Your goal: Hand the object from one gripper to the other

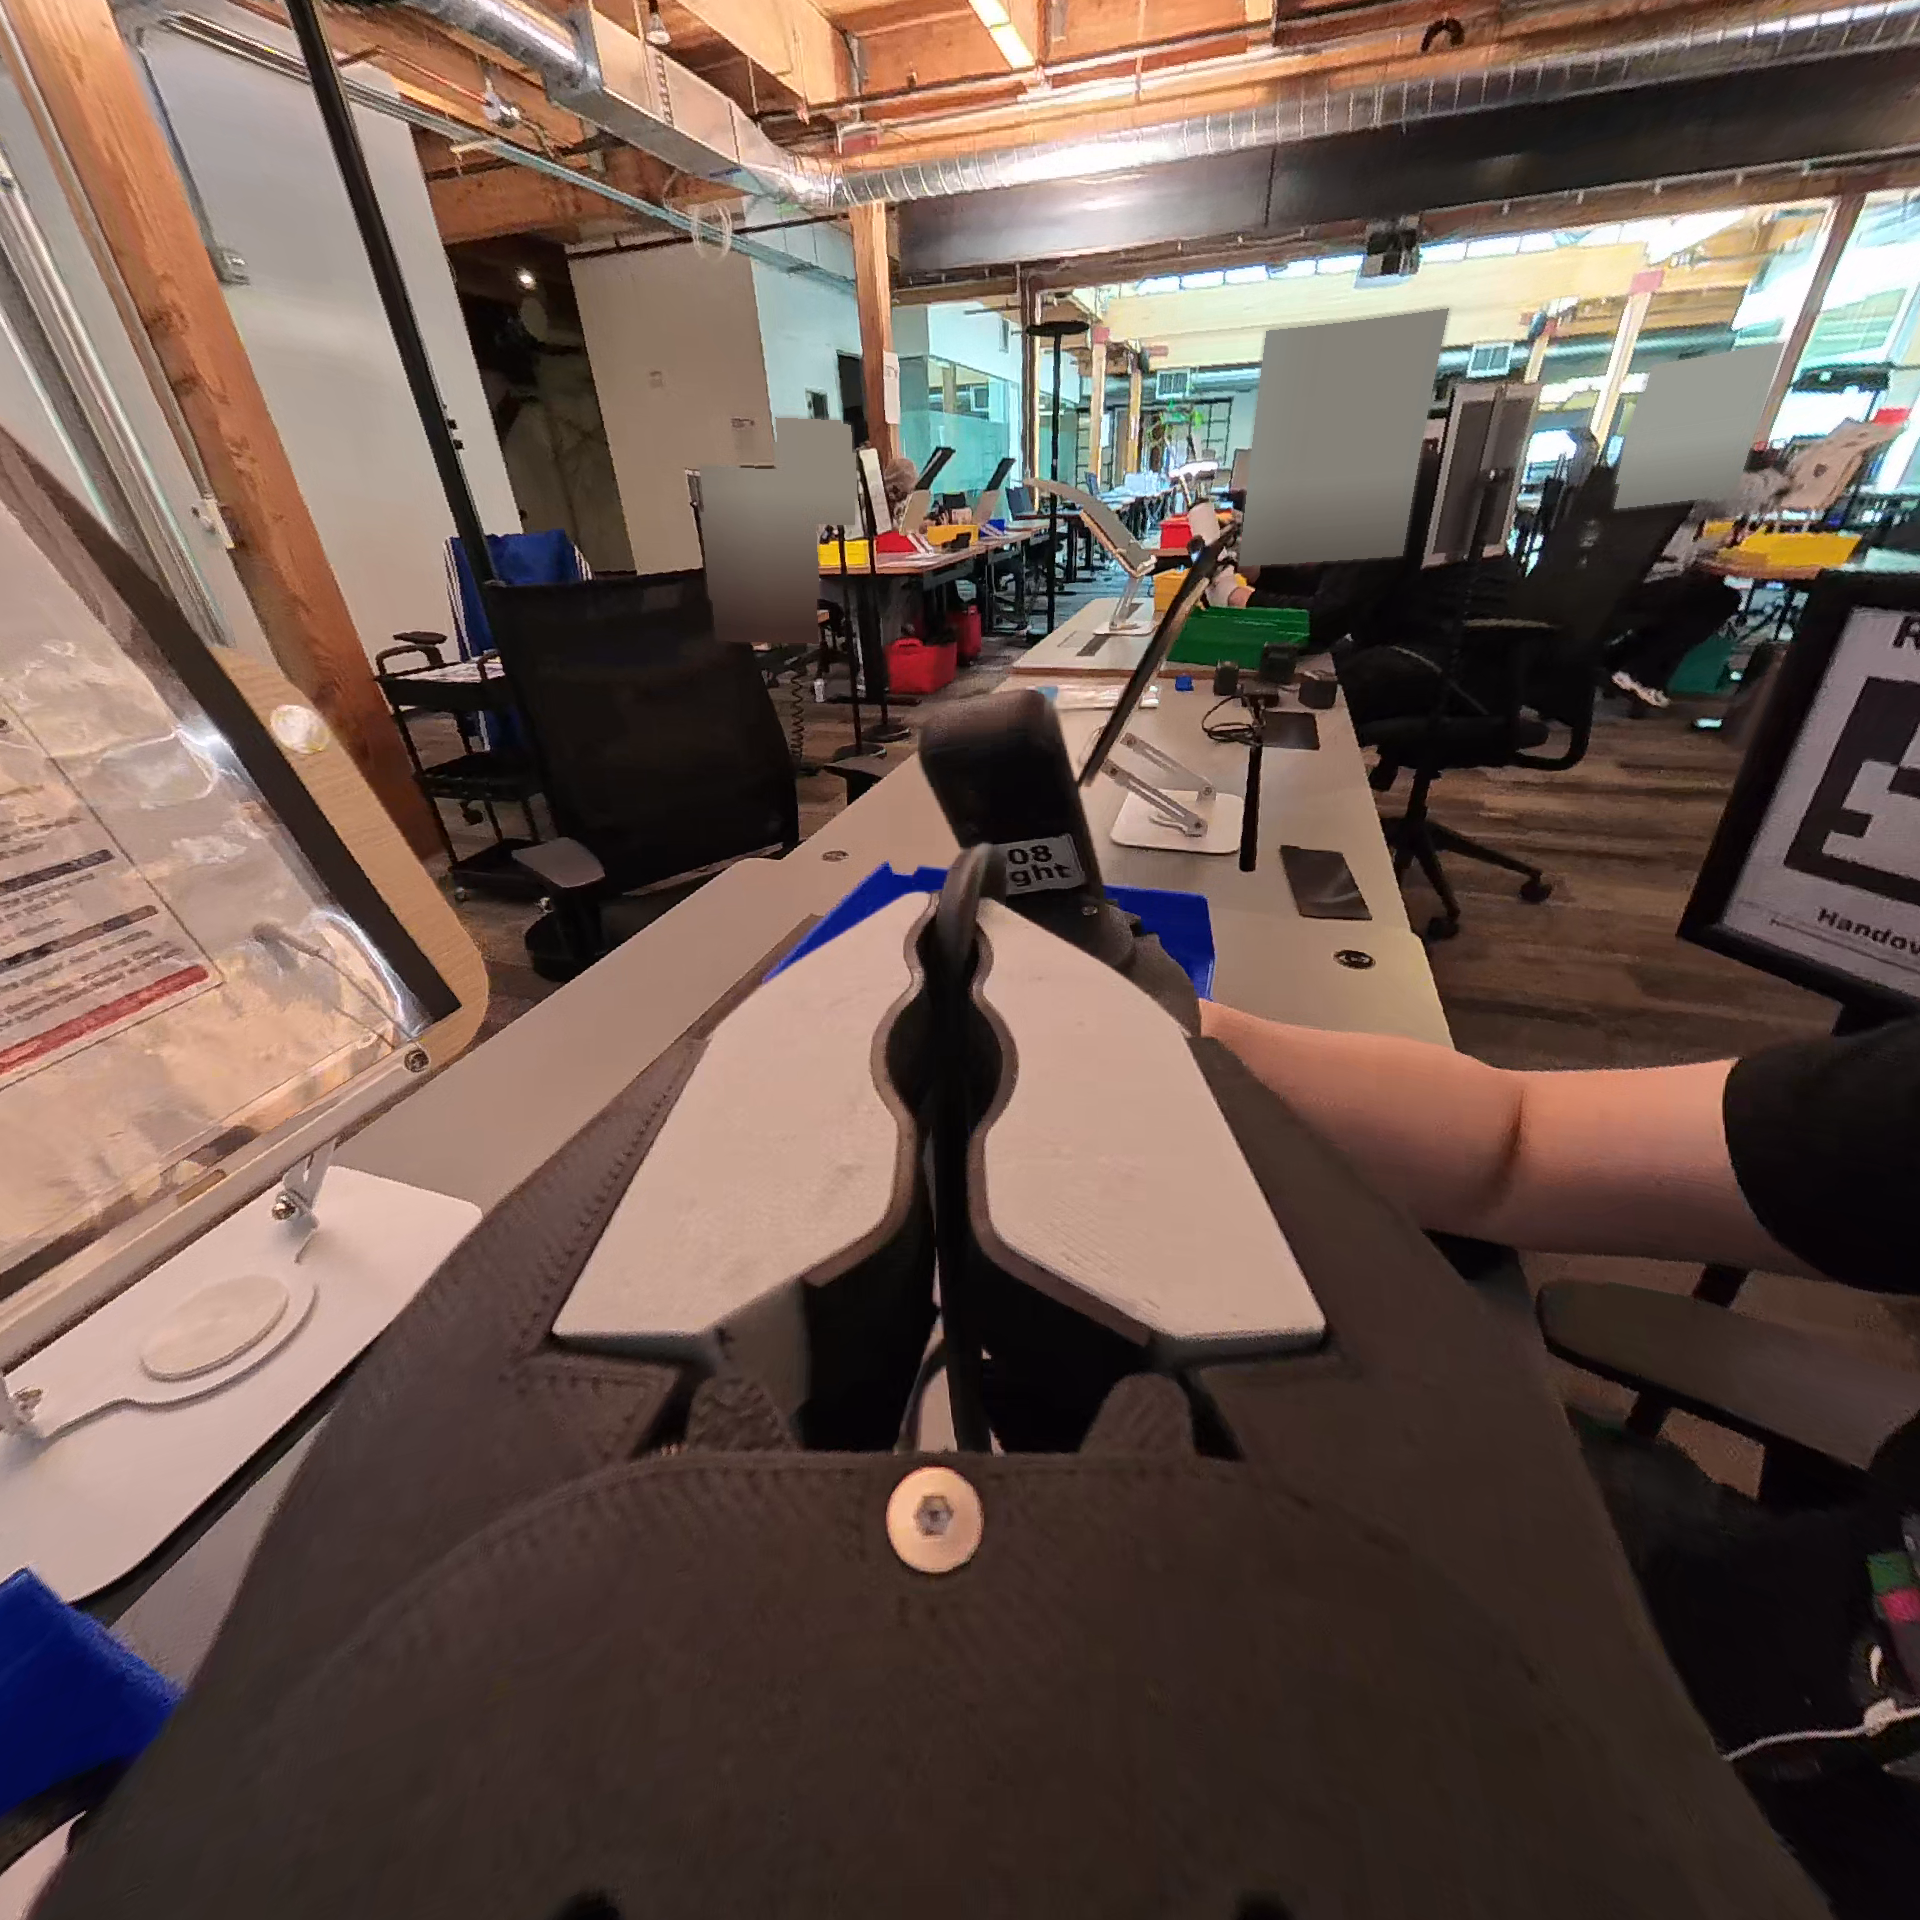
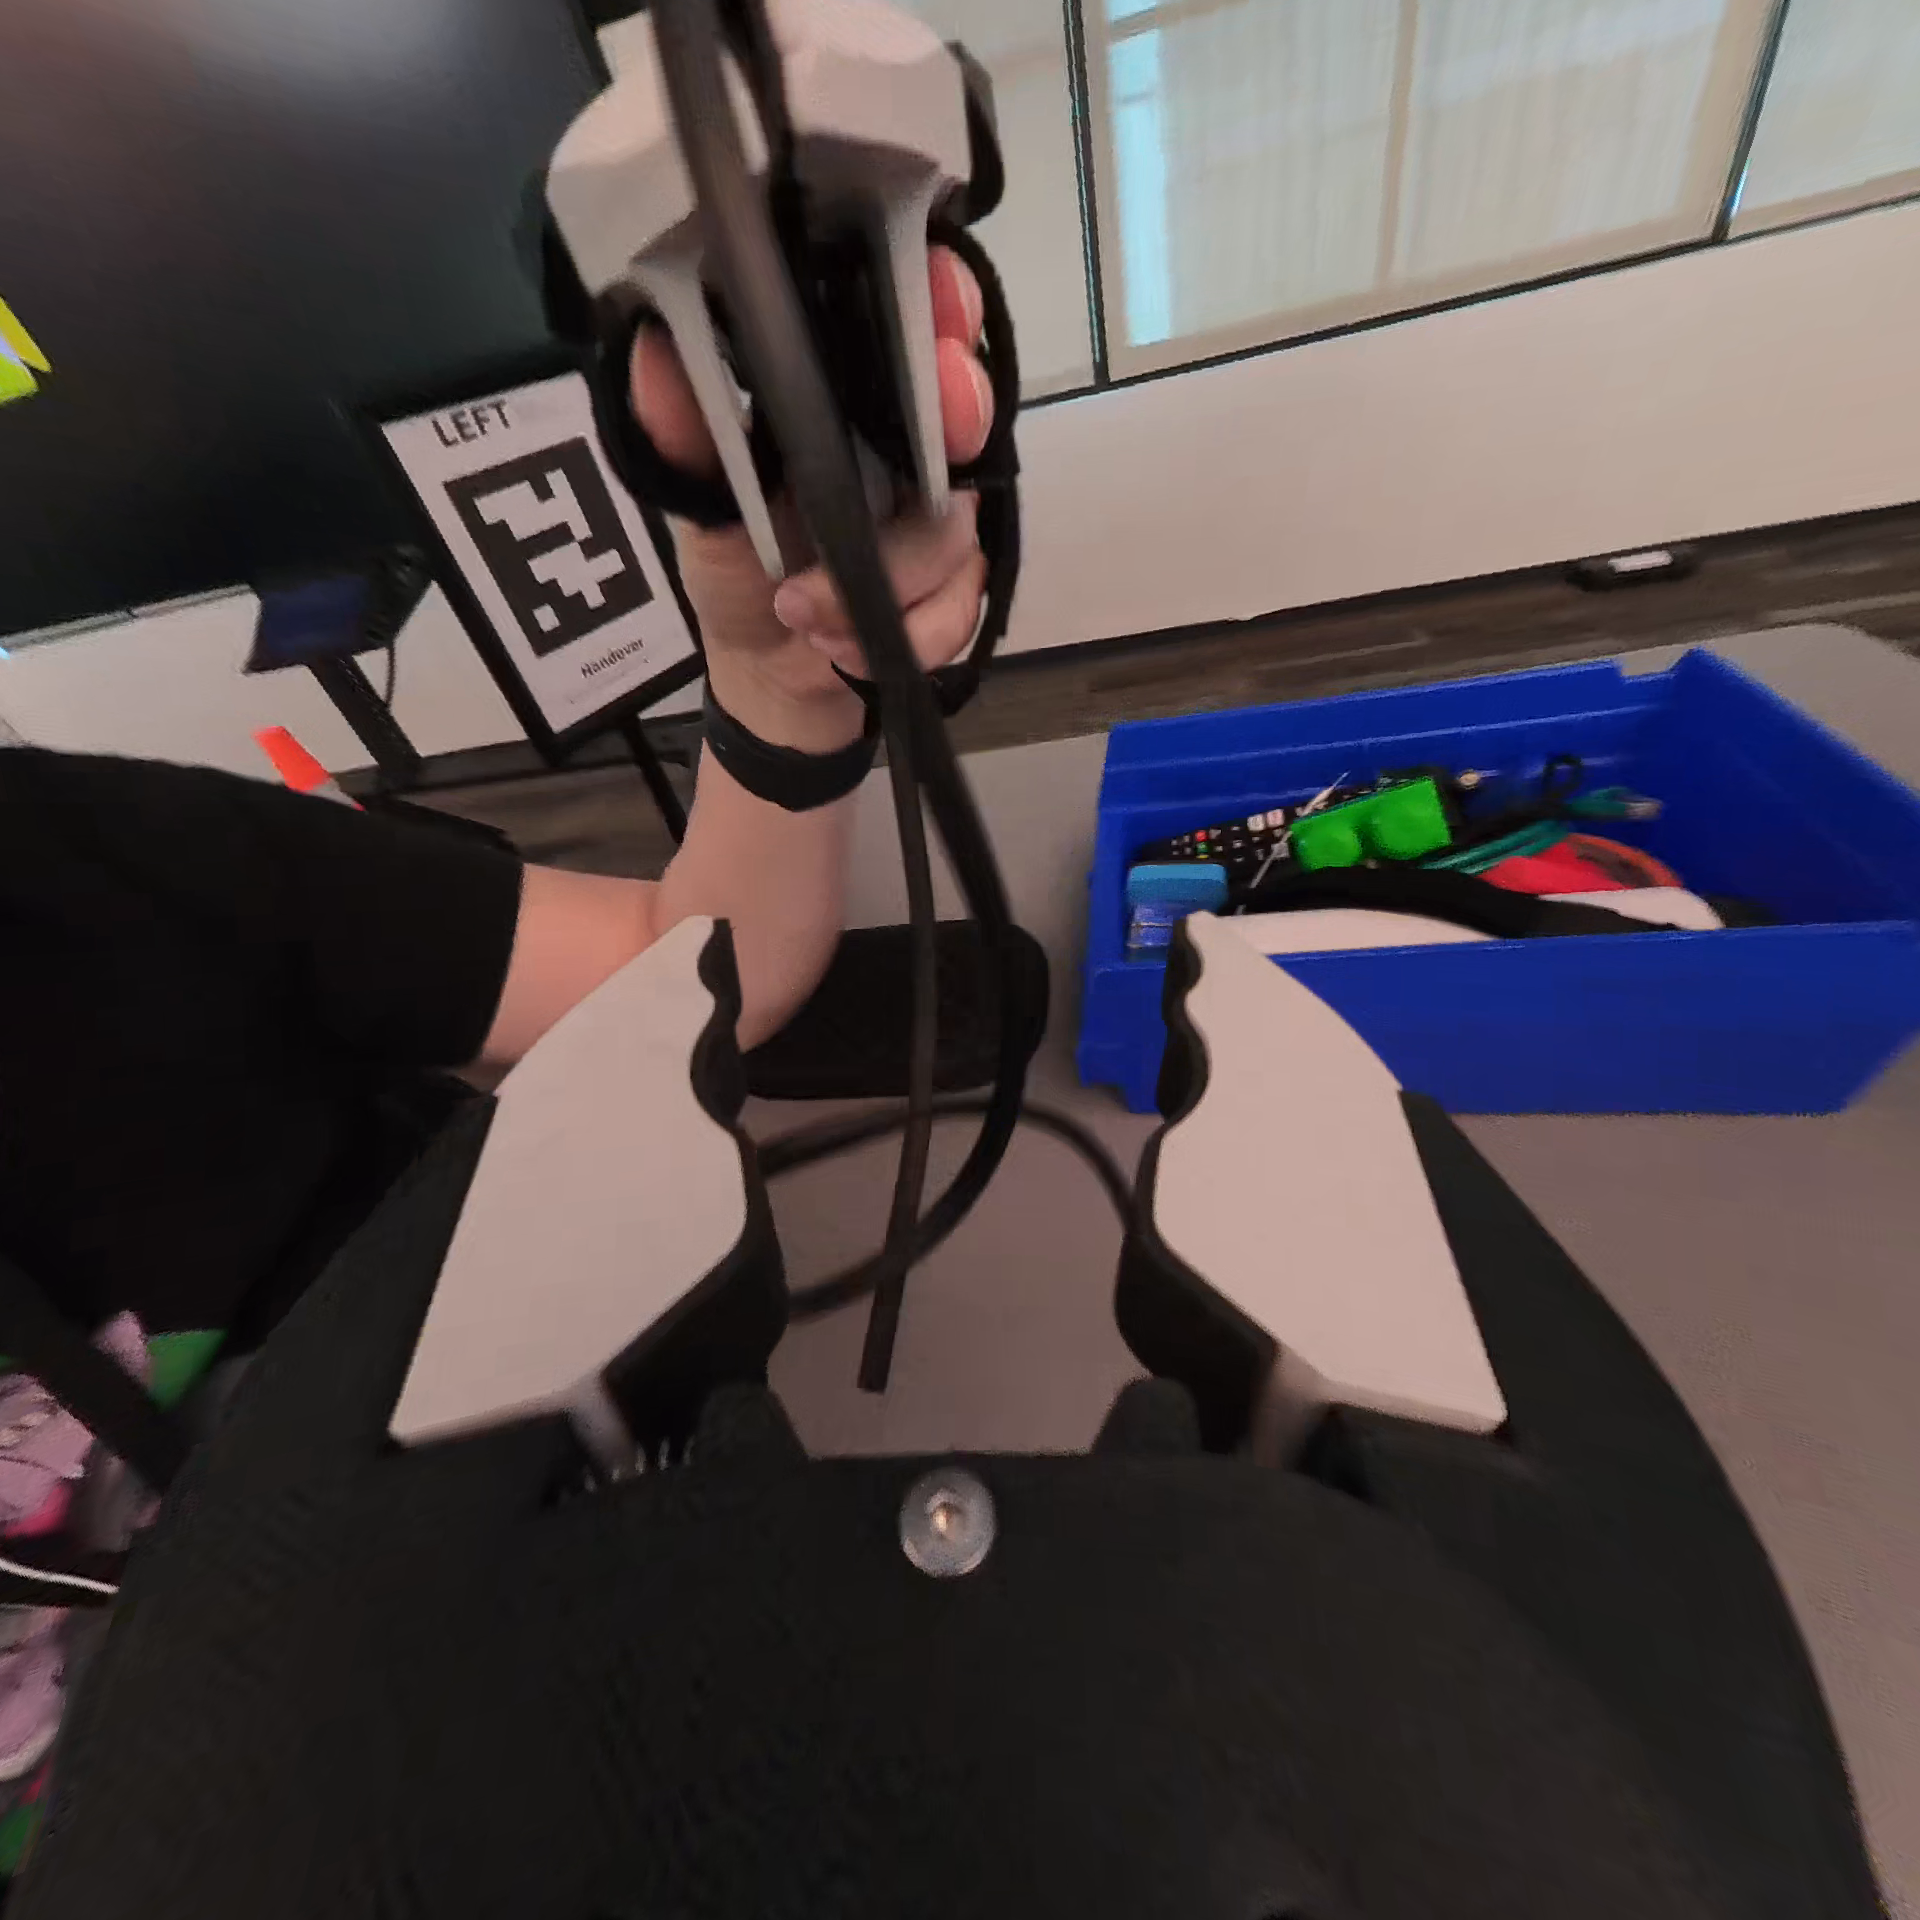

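Left wrist view: left gripper (image 1: pixel 948 961) clamped on black cable (image 1: pixel 951 1143). Right gripper (image 2: pixel 951 971) spread wide, cable end hanging free between jaws.

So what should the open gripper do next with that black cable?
Probably close on it. The left gripper is shut on the cable, whose free end hangs between the right gripper's open fingers without touching either. The right needs a hold before the left lets go.

black gripper bodies (image 2: pixel 945 1714), white scalloped jaws, silver screw (image 2: pixel 945 1519); black sleeve (image 2: pixel 239 935), wristband (image 2: pixel 779 758).
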A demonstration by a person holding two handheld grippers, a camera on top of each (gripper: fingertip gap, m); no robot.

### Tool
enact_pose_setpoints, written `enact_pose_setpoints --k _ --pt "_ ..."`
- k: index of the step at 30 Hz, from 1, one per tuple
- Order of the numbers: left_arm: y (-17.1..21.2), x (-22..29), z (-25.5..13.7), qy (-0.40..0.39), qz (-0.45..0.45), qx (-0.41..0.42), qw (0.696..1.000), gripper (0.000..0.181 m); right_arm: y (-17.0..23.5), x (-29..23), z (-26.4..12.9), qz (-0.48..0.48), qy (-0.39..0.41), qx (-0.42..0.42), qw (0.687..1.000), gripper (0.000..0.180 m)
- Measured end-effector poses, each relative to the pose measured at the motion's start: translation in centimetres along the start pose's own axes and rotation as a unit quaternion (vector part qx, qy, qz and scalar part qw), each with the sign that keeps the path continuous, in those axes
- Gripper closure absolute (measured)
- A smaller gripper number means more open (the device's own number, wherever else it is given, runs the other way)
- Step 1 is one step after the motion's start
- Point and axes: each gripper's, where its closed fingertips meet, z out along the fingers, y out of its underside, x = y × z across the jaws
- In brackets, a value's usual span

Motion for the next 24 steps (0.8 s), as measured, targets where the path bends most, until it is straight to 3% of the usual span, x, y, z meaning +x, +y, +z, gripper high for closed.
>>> enact_pose_setpoints --k 7,13,16,19,21,23,24 --pt "1.7 0.1 2.1 -0.039 -0.007 -0.034 0.999 0.181 2.4 0.2 2.6 -0.033 0.129 -0.119 0.984 0.109" --pt "2.0 -0.9 2.5 -0.069 -0.046 -0.023 0.996 0.181 2.1 0.4 3.4 -0.062 0.206 -0.116 0.97 0.127" --pt "1.9 -0.7 2.6 -0.06 -0.06 -0.016 0.996 0.181 2.0 0.7 3.5 -0.073 0.23 -0.112 0.964 0.127" --pt "1.8 -0.5 2.6 -0.057 -0.061 -0.015 0.996 0.181 1.6 0.7 3.7 -0.09 0.232 -0.094 0.964 0.129" --pt "1.7 -0.2 2.8 -0.053 -0.062 -0.013 0.997 0.181 1.8 -0.2 4.5 -0.072 0.192 -0.081 0.975 0.136" --pt "1.9 0.0 2.9 -0.05 -0.059 -0.018 0.997 0.181 2.5 -0.8 5.0 -0.059 0.155 -0.097 0.981 0.157" --pt "1.9 -0.1 2.8 -0.056 -0.054 -0.02 0.997 0.181 2.9 -0.7 4.9 -0.059 0.156 -0.114 0.979 0.158"
